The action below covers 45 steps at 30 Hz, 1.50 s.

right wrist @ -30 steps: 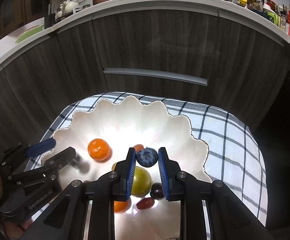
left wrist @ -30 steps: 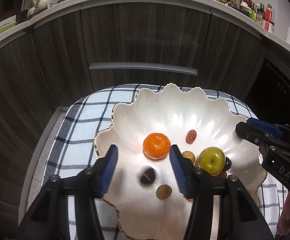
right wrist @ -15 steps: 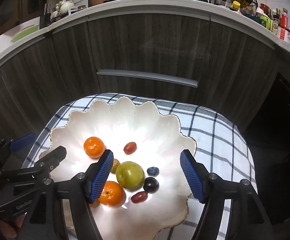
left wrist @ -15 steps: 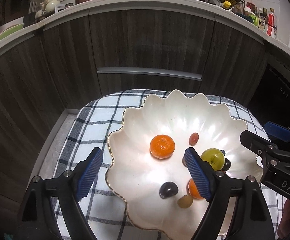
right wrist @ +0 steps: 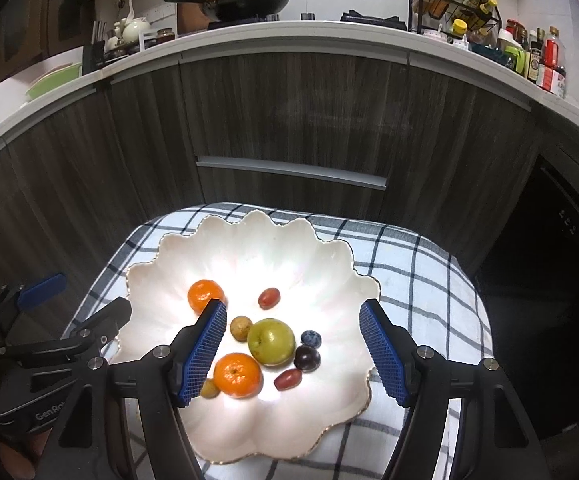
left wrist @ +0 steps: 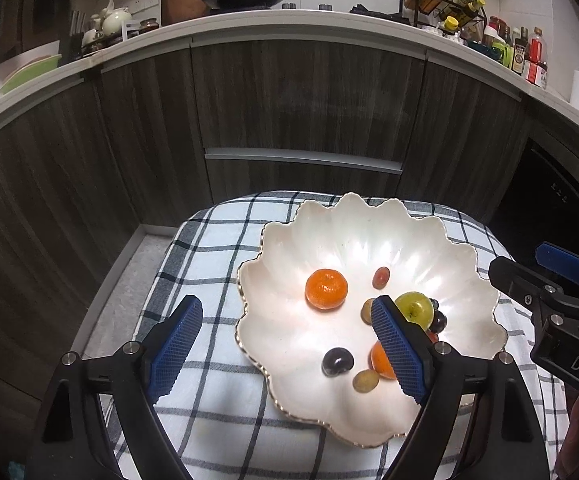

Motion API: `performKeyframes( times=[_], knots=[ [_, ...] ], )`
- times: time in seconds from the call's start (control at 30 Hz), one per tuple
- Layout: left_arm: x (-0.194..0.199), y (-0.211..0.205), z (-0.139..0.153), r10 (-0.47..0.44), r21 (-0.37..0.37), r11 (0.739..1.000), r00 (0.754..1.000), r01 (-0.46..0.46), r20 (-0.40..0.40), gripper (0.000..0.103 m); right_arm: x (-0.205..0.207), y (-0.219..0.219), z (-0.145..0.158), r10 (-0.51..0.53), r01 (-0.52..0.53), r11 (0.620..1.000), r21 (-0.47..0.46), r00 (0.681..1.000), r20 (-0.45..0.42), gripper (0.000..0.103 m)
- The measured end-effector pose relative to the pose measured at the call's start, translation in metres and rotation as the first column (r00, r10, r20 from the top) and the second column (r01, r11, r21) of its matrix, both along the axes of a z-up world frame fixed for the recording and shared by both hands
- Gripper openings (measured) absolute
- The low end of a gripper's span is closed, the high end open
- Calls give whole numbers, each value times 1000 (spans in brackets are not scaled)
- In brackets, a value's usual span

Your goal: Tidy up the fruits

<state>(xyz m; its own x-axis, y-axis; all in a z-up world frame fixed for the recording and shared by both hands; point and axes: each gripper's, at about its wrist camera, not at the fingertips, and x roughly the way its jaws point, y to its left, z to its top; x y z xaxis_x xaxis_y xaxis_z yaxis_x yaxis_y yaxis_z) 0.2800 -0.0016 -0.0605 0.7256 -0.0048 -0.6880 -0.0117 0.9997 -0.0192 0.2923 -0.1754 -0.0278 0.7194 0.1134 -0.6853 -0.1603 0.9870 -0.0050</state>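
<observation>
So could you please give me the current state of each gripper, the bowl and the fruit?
left gripper: open, empty
right gripper: open, empty
scalloped bowl: upright on checked cloth, holding all fruit
green apple: resting in bowl
blueberry: released, in bowl

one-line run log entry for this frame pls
left gripper: open, empty | right gripper: open, empty | fruits: all in scalloped bowl | green apple beside blueberry | bowl on checked cloth
</observation>
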Motion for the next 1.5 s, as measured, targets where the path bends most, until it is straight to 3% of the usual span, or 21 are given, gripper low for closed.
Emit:
performKeyframes(
  times=[0.9,1.0,1.5],
  knots=[
    [-100,6,26,6,36,999,999,-8,49,89,-92,3,23,-30,29,1000,8,998,51,70],
    [-110,4,28,0,48,999,999,-3,54,89,-105,0,25,-42,41,999,13,997,68,77],
    [-163,4,32,14,47,999,995,-19,103,89,-161,-9,32,-101,96,994,47,988,116,78]
  ],
)
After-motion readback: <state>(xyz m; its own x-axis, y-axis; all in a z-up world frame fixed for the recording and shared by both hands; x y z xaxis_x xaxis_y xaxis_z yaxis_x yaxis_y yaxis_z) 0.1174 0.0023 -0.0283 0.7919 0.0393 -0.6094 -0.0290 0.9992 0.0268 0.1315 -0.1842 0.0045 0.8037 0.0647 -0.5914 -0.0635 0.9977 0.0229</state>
